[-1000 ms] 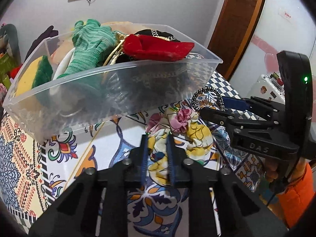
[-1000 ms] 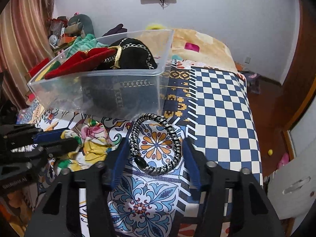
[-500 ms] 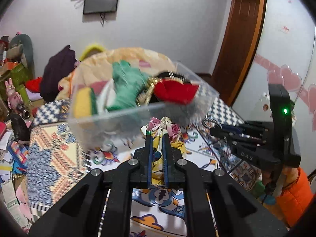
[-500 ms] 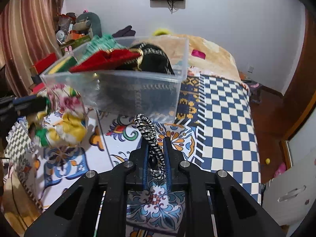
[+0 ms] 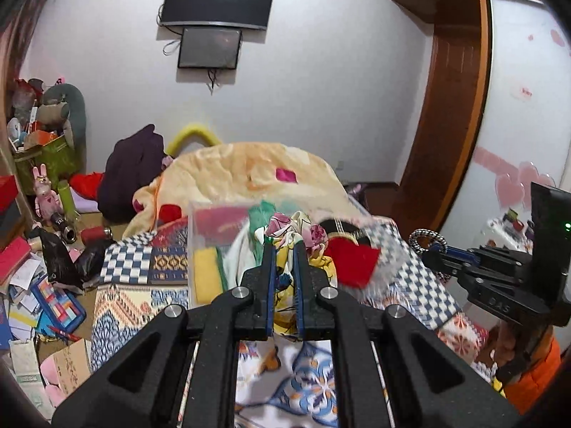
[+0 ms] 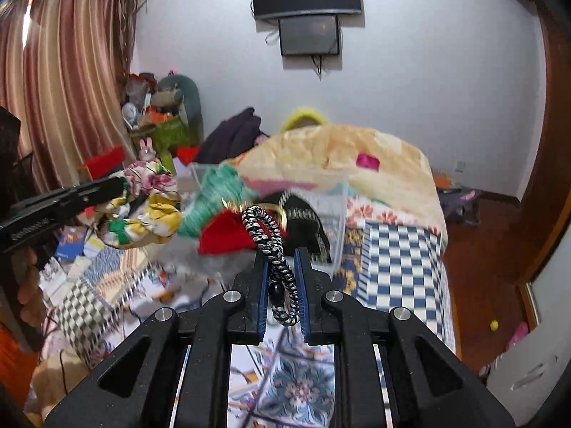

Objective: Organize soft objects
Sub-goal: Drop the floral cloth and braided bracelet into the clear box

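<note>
Left gripper (image 5: 282,249) clamped on the floral scrunchie (image 5: 285,235), held clear above the patterned bedspread (image 5: 307,392); right gripper (image 6: 280,262) pinching the black-and-white braided bracelet (image 6: 273,249), its loop standing up between the blue pads (image 6: 263,285), also off the bed. Just beyond both, the clear plastic bin (image 6: 335,214) sits on the bed holding a green knit glove (image 6: 210,192), a red cloth (image 6: 228,235), a black item and a yellow sponge (image 5: 205,274). Behind the bin, a peach blanket (image 6: 339,149) is heaped; two wall screens hang above.
</note>
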Available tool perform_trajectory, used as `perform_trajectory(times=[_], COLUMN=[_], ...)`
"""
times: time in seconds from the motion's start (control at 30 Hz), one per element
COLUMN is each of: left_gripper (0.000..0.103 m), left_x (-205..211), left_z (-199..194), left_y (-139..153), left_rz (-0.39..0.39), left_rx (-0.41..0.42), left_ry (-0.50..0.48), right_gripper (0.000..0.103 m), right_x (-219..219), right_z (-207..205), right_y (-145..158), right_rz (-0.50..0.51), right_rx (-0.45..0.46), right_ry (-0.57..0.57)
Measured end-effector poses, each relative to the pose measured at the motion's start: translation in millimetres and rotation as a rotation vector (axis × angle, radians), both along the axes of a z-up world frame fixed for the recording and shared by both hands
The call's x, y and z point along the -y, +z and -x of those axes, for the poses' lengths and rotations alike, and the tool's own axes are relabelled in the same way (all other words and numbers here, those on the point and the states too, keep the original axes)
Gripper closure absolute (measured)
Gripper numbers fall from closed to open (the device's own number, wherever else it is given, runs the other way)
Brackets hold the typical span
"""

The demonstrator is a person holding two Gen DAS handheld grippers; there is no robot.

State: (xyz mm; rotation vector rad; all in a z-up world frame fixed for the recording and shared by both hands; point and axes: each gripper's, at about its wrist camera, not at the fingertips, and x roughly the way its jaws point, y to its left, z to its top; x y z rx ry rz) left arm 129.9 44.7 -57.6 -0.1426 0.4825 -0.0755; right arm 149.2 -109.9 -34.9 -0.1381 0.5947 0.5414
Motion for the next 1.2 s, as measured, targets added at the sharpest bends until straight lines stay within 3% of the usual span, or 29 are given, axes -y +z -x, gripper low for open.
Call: perform_trajectory(times=[0.17,0.3,0.53,0.67,0.8,0.83,1.03,1.2], left_gripper=[0.095,0.095,0.095,0.094,0.089,0.088,0.087,0.087], left_x=[-1.7,-0.6,0.8,2.2,0.0,-0.9,-10.0,-11.1], left_z=[-18.9,-37.6,-70.3,-78.6,-78.1,-76.6,-65.6,-46.6], left_y=[0.8,-3.9,-30.6,-47.3,-56.2,-56.3,-48.9,-23.1], left_rz=[0.002,0.005,-0.003,-0.025,-0.015,-0.006,0.054,0.063], left_rx=[0.016,0.005,-0.079,-0.133,-0.163,-0.167,-0.163,-0.1], left_ry=[0.026,0.045,0.054,0.047,0.042,0.039,0.028,0.019], right_gripper=[0.09,0.09,0.088,0.086,0.064,0.059,0.058,0.058], right_x=[-8.6,-12.0,-17.9,-25.6,-26.4,-25.6,-20.4,-18.4], right_z=[-14.8,-34.4,-69.5,-74.4,-70.6,-68.4,-59.5,-44.6], right_y=[9.8,4.1,-17.4,-29.2,-32.6,-31.5,-16.9,6.8], right_rz=[-0.034,-0.057,-0.071,-0.028,-0.012,-0.013,-0.02,-0.025], right_rx=[0.02,-0.013,-0.12,-0.142,-0.149,-0.145,-0.116,-0.048], right_ry=[-0.008,-0.033,-0.065,-0.068,-0.066,-0.065,-0.054,-0.046])
